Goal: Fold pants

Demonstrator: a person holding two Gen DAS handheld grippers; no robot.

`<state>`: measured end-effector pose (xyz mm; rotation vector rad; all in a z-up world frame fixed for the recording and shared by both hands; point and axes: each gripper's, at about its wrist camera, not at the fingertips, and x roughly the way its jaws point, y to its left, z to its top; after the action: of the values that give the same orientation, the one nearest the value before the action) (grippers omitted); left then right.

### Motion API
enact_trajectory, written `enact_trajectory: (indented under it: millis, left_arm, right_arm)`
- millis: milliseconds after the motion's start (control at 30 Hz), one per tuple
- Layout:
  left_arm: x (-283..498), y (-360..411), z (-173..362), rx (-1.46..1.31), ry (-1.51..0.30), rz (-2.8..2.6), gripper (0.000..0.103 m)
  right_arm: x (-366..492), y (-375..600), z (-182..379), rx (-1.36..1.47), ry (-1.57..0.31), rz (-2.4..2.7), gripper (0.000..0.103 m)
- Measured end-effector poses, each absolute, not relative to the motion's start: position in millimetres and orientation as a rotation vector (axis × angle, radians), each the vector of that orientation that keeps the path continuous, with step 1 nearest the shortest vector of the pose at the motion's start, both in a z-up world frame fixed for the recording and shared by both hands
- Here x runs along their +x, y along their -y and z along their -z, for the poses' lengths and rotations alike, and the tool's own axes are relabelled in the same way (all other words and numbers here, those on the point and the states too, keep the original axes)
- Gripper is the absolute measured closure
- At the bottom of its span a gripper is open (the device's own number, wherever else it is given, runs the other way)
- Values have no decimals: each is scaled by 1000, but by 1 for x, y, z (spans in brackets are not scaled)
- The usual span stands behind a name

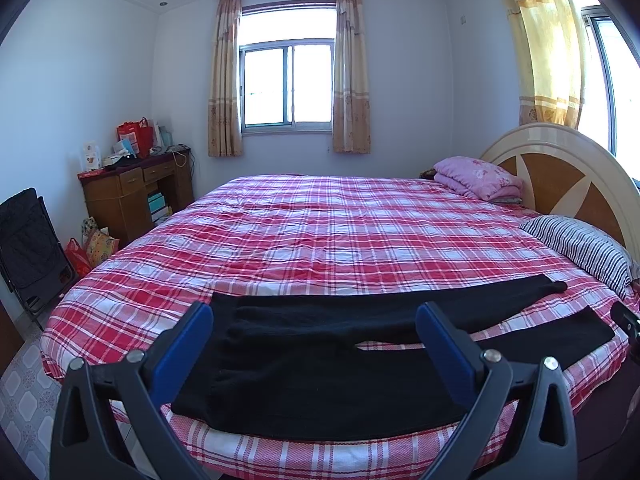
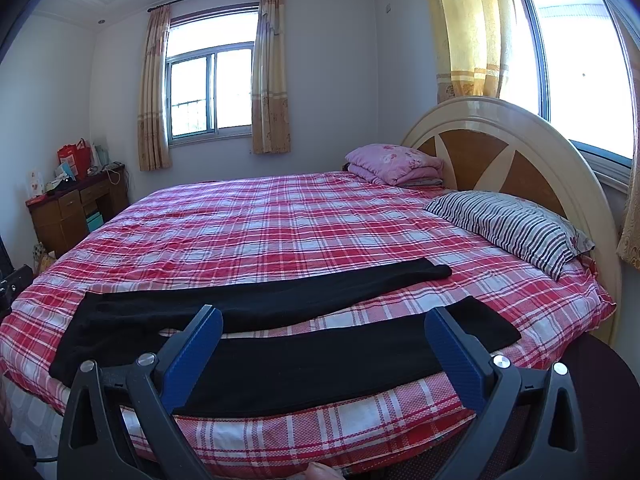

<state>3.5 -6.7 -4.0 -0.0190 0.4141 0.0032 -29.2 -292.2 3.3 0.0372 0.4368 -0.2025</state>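
Pants (image 1: pixel 304 364) lie flat along the near edge of the plaid bed (image 1: pixel 320 232), long axis running left-right (legs splayed rightward), waist before the left gripper (image 1: pixel 314 340), near leg before the right gripper (image 2: pixel 324 344), both spread wide and empty.

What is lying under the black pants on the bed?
The black pants lie flat on the red plaid sheet. Nothing else shows beneath; the sheet directly under them is covered.

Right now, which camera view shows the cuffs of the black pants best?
The right wrist view: both leg ends of the black pants lie unhidden, far cuff and near cuff. The left wrist view shows mainly the waist; its cuffs sit small near the right edge.
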Motion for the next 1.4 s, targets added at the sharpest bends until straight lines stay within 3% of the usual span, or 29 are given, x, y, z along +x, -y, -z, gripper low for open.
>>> enact_trajectory:
  millis: [1100,1400]
  left_arm:
    - [13,10,22,17,-448,-23,0]
    - [83,-11,64,161,-519,-142,0]
  right_arm:
    - [-18,295,12,35,-484,210,1]
    - [13,316,47,8,-562,220,1]
